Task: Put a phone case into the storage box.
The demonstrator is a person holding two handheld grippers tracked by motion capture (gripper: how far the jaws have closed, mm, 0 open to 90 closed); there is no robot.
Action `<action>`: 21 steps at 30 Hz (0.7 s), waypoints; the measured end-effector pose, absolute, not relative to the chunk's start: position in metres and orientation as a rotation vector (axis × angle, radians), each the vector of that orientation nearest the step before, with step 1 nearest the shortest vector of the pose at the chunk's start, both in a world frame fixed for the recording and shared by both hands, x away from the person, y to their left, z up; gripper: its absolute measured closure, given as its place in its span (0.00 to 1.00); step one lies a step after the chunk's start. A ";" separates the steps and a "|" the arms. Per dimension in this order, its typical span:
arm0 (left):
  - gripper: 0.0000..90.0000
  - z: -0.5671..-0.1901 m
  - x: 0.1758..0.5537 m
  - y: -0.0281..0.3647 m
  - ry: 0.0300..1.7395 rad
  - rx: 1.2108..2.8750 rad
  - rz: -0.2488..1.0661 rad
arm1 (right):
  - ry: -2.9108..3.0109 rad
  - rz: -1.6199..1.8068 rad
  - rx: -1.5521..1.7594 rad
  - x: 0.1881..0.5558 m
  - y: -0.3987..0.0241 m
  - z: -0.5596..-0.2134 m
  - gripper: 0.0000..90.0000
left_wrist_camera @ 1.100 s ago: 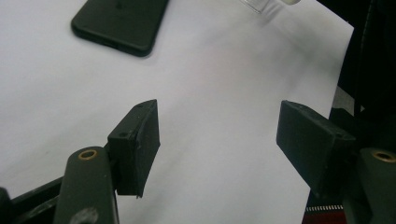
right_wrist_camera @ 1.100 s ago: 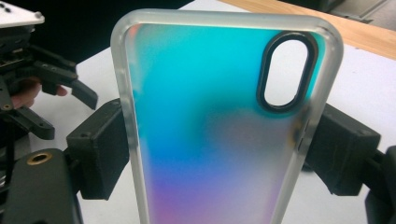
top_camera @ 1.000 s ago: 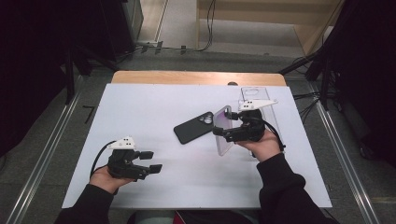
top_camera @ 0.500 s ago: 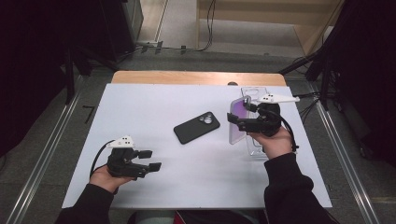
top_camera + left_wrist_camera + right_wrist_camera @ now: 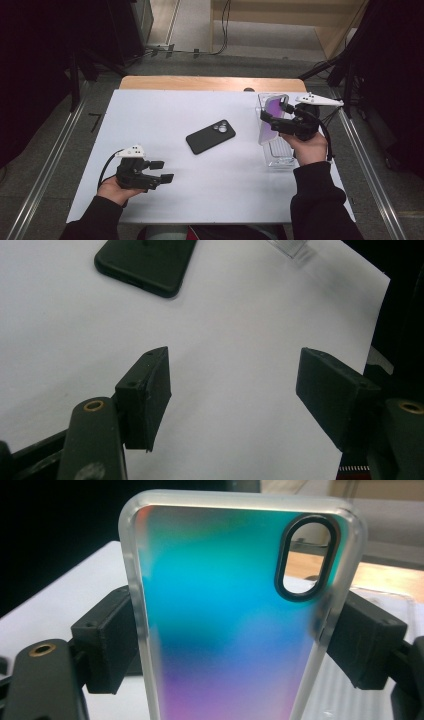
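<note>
1. While clamped by its two long edges, the case (image 5: pixel 235 625) stands upright in the right gripper (image 5: pixel 278 116), above the clear box (image 5: pixel 276 156) on the table's (image 5: pixel 150 115) right side.
2. Handling, as judged: a thin plastic shell with a frosted rim and an iridescent back; light, somewhat flexible, and slick on its glossy face. Hard squeezing across the open shell could bow it.
3. Hold point, as judged: the side rims, where the pads (image 5: pixel 107 640) now press, are the soundest place, being stiffer than the back panel and clear of the camera cut-out (image 5: pixel 304 557).
4. Orientation: the long axis runs near vertical, with the cut-out end uppermost. In the right gripper view the coloured back faces the camera.
5. Right gripper: closed on the case, one pad at each long edge.
6. Left gripper (image 5: pixel 162 170): jaws apart with nothing between them, held low over bare table well to the left of the case, nearer the person.
7. Phone (image 5: pixel 210 136): black, lying flat with lenses up, on the table between the left gripper and the case, touching neither.
</note>
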State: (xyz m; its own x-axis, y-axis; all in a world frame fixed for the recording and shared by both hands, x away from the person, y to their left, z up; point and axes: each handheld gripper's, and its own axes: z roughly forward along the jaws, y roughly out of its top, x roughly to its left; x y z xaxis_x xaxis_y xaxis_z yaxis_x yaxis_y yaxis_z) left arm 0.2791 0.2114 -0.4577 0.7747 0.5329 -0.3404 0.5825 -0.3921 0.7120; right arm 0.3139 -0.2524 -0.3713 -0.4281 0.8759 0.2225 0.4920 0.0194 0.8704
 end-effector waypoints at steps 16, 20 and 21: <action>0.34 -0.459 0.279 0.212 0.840 2.071 -0.071 | 1.813 1.230 1.508 0.357 -0.276 -0.373 0.16; 0.34 -0.459 0.279 0.214 0.848 2.065 -0.066 | 1.788 1.192 1.517 0.369 -0.275 -0.375 0.16; 0.34 -0.459 0.279 0.214 0.848 2.063 -0.069 | 1.787 1.178 1.510 0.372 -0.274 -0.375 0.16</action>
State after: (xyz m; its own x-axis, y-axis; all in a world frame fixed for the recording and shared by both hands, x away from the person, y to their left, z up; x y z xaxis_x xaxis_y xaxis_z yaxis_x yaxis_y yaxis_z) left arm 0.2790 0.2137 -0.4588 0.7653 0.5429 -0.3458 0.5914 -0.3810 0.7107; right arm 0.3717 -0.2736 -0.3754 -0.2463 0.9585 0.1434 0.5099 0.0023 0.8602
